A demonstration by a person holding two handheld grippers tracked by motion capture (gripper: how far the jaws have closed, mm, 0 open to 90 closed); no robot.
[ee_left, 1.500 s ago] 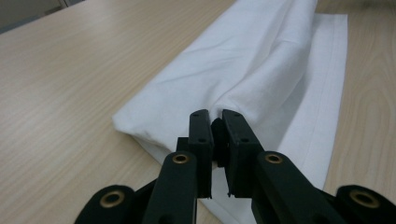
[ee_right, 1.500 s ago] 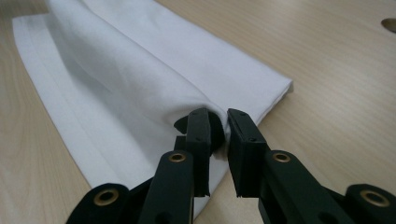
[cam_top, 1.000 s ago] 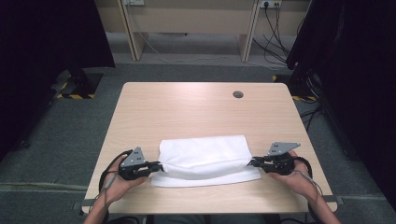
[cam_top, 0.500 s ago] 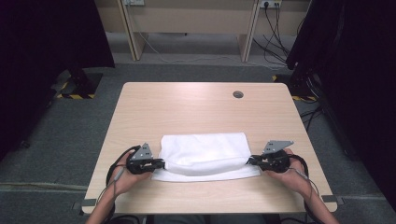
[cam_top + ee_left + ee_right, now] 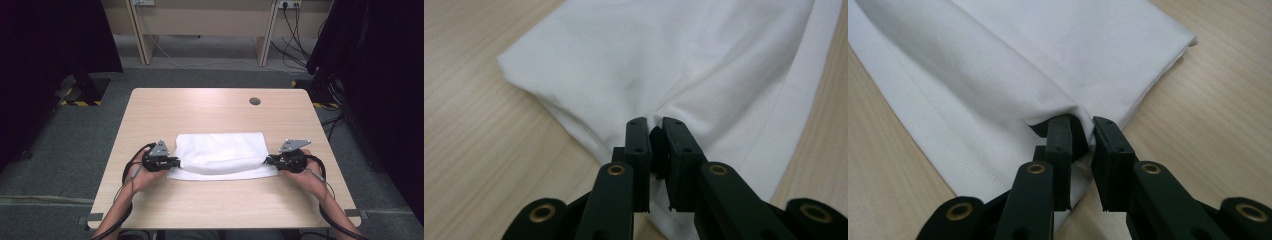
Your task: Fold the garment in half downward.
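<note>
Nearest, the left gripper point(image 5: 172, 161) and right gripper point(image 5: 271, 160) have their jaws closed on the two ends of a lifted layer of the white cloth point(image 5: 220, 152). If one hand pulls ahead, the fold could land crooked or the thin layer slip out. The cloth lies smooth, half-folded, on the near middle of the tabletop point(image 5: 210, 107).

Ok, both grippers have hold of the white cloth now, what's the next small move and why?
Probably carry the pinched layer on toward the far edge and lay it down. The left gripper and the right gripper are each shut on an end of the white cloth, its upper layer is lifted, and a strip of the lower layer lies uncovered at the near side of the table.
</note>
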